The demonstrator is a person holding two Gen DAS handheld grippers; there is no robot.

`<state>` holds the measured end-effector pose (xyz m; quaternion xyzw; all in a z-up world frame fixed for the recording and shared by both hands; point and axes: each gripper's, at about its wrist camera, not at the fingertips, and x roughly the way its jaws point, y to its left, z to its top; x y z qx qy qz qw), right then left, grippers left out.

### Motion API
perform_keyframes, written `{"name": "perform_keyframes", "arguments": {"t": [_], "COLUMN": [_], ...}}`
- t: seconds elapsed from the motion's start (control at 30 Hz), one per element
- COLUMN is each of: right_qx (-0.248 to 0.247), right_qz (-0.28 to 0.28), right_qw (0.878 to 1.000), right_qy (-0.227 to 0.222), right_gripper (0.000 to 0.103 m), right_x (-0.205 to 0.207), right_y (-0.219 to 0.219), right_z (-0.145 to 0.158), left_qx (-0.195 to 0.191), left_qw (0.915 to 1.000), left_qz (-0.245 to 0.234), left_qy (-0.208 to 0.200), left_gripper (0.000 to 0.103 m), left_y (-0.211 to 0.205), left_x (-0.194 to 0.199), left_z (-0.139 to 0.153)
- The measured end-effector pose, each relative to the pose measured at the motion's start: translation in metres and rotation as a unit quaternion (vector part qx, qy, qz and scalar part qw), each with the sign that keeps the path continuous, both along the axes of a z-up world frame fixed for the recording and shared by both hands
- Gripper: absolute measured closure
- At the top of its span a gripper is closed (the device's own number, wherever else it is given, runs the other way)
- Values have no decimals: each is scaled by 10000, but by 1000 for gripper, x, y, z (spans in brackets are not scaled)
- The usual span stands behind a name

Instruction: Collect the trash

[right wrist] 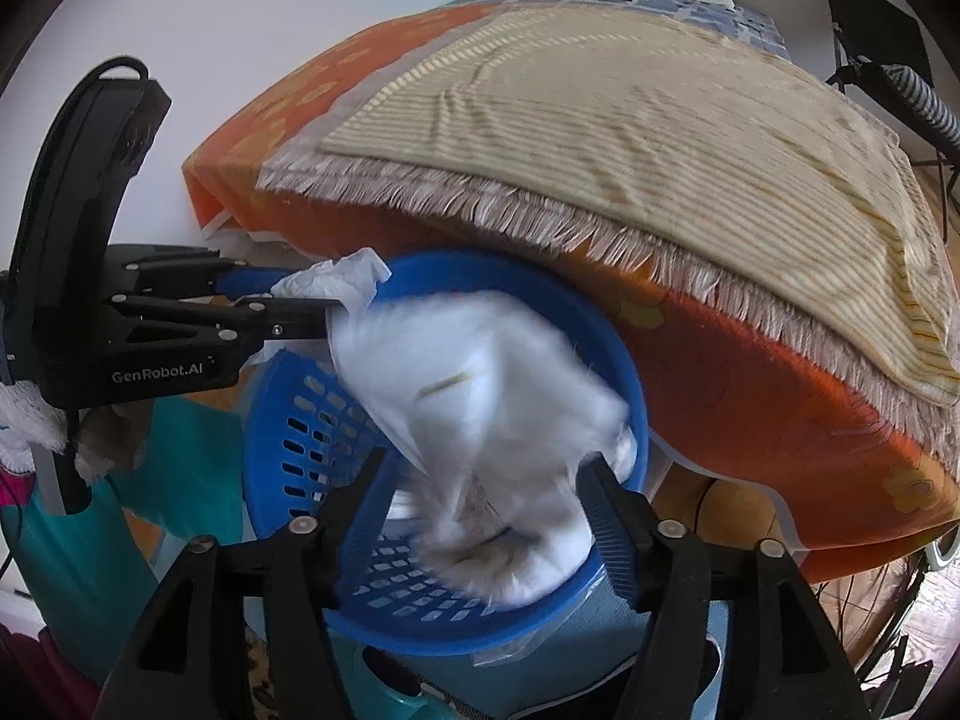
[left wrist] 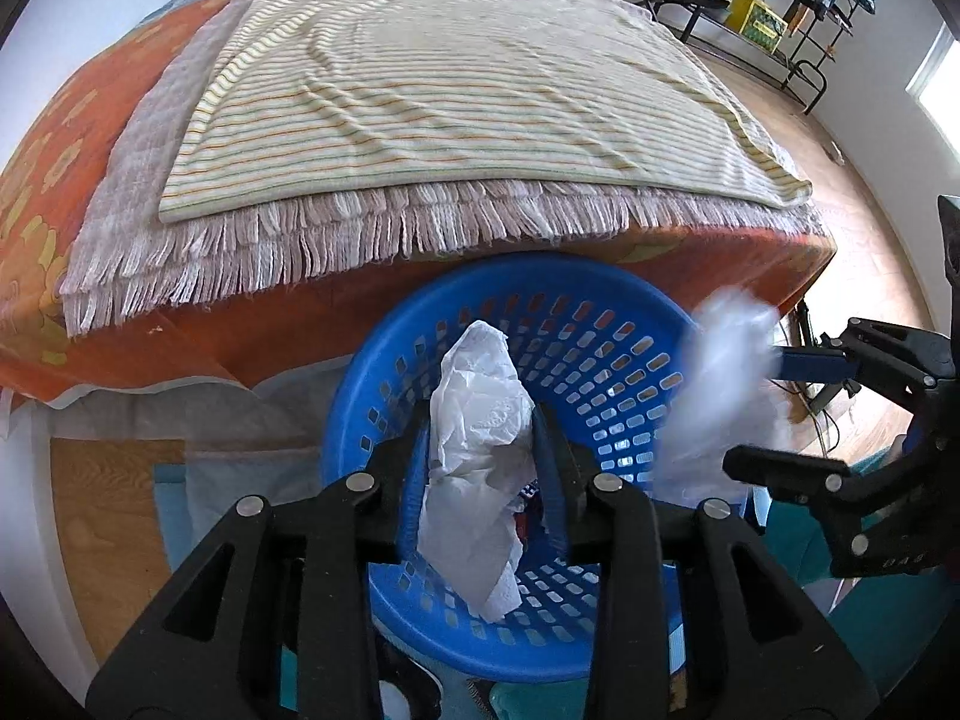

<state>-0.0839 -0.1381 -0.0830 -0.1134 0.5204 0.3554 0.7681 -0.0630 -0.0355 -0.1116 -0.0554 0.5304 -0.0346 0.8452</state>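
The left gripper (left wrist: 483, 420) points down over the blue basket (left wrist: 606, 324), its jaws clamped on a crumpled white tissue (left wrist: 474, 456) that hangs above the basket's middle. At the right, the right gripper (right wrist: 483, 480) has its jaws spread wide, a blurred white wad (right wrist: 486, 384) loose between them over the basket. Just beyond lies the bed (left wrist: 150, 300) with its striped blanket (left wrist: 432, 90).
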Motion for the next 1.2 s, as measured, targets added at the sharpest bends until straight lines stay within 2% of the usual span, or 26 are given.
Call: {"name": "perform_keyframes", "arguments": {"t": [0.1, 0.2, 0.3, 0.5, 0.8, 1.2], "right_qx": [-25, -70, -107, -196, -442, -552], "right_qz": [29, 39, -7, -153, -386, -570], "right_qw": [10000, 10000, 9999, 9997, 9979, 9954], "right_qy": [-18, -29, -22, -78, -257, -529], "right_gripper": [29, 26, 21, 15, 7, 6], "right_x": [-2, -3, -2, 2, 7, 10], "right_y": [1, 1, 1, -1, -2, -3], "right_z": [-1, -1, -2, -2, 1, 11], "left_qx": [17, 42, 55, 71, 95, 81], "left_qw": [10000, 10000, 9999, 9997, 9995, 9986], "left_qz": [34, 71, 125, 235, 265, 413], "left_qy": [-26, -40, -54, -72, -116, -335], "left_gripper": [59, 57, 46, 35, 34, 30], "left_y": [0, 1, 2, 6, 6, 12], "left_x": [0, 1, 1, 0, 2, 12], "left_z": [1, 1, 1, 2, 7, 27]}}
